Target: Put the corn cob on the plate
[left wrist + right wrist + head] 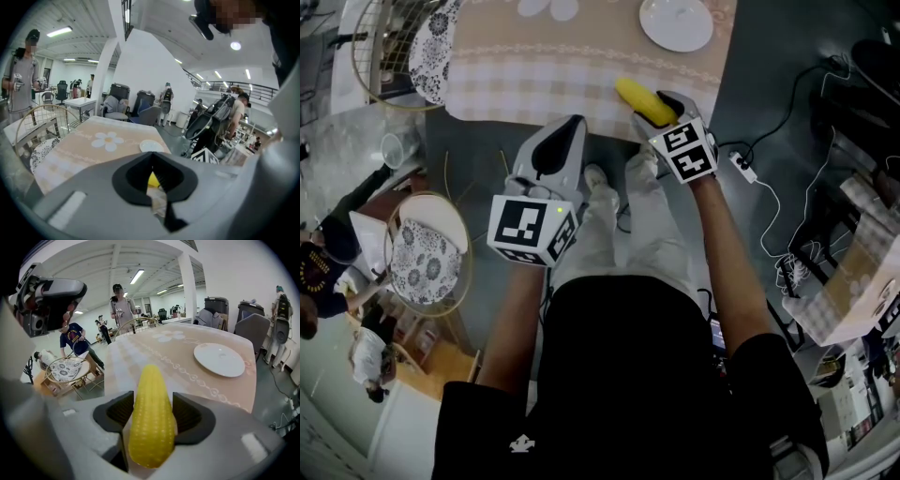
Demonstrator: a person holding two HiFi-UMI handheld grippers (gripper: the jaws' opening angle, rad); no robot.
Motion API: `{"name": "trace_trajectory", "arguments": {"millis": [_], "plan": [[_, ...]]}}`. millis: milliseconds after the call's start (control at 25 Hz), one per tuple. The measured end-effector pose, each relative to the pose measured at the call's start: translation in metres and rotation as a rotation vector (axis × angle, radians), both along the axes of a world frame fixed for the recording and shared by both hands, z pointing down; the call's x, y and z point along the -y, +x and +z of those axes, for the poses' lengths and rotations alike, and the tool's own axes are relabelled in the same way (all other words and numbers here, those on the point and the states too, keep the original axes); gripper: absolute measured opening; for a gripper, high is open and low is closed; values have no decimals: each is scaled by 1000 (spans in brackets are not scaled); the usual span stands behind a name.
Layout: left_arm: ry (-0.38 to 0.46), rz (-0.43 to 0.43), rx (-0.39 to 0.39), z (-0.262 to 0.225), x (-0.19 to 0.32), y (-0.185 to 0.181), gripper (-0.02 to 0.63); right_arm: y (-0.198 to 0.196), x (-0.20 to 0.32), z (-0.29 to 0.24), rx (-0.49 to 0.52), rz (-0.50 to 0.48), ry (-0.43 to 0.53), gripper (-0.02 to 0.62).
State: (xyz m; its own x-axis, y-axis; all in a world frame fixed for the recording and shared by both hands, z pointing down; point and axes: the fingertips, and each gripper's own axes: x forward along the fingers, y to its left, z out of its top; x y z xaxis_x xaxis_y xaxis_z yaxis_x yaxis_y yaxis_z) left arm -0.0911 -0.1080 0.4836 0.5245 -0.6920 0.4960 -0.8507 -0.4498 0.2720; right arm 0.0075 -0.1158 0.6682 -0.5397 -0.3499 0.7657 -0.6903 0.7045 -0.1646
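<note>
The yellow corn cob (645, 101) lies on the checked tablecloth near the table's (534, 66) front edge. My right gripper (656, 108) is lowered over it, open, with the cob (151, 418) lengthwise between the jaws and its tip pointing up the table. The white plate (675, 23) stands empty further back on the right; in the right gripper view the plate (219, 359) is ahead and to the right. My left gripper (567, 127) hangs shut in front of the table edge, left of the cob, holding nothing. A sliver of the cob (153, 179) and the plate (151, 146) show past its jaws.
Two wire chairs with patterned cushions stand at the left, one beside me (427, 262) and one at the table's corner (431, 42). A power strip (741, 167) with cables lies on the floor at the right. People stand at the far left (319, 272).
</note>
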Motion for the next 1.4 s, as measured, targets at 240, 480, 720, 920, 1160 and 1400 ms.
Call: {"name": "trace_trajectory", "arguments": {"millis": [240,480,720,920,1160,1400], "plan": [[-10,-6,-1,4,1,1,9,0,-1,12,-34,-24,-18,265],[-18,-13,-2,7,1,-2,9,0,-1,14,-59,-41,25,265],[-15,-13,-9,7,4,2,9,0,-1,15,-55,-33,39,261],[-18,-12,-10,9,4,3,9,0,-1,14,-55,-39,40,258],[-28,-23,-7,12,3,1,9,0,0,11,-40,-38,21,256],[-32,-26,-6,14,5,5,9,-1,6,4,-25,-35,34,256]]}}
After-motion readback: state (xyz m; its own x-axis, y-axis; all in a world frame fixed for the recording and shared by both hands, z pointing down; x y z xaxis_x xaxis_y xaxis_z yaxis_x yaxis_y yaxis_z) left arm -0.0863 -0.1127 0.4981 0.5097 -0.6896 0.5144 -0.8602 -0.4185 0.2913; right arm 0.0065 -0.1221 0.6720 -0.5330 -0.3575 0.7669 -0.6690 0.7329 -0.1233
